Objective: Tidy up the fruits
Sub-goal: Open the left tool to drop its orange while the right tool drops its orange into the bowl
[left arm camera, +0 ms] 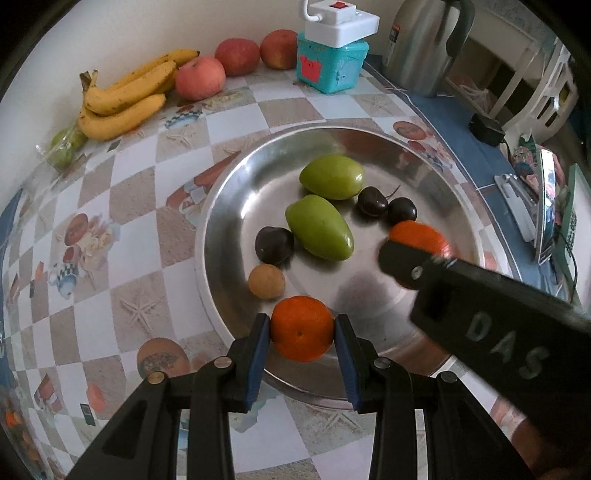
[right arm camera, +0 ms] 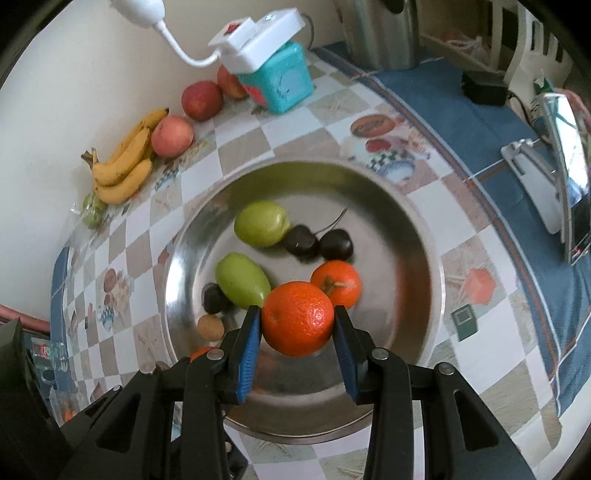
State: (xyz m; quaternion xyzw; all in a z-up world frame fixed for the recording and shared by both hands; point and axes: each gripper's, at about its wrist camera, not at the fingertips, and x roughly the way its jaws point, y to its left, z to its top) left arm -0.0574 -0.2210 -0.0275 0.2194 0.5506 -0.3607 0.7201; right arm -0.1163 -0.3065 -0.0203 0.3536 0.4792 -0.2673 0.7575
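My left gripper is clamped narrow on an orange, just over the steel plate's near rim. My right gripper pinches a 2nd orange above the plate's middle. In the plate: 2 green fruits, 3 dark cherries, a small brown fruit, a 3rd orange. Both held oranges look glossy, pitted.

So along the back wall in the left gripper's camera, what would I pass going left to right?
A bag of small green fruit → bunch of bananas → pale pink apple → two red apples → turquoise box with a white power strip on top → steel kettle.
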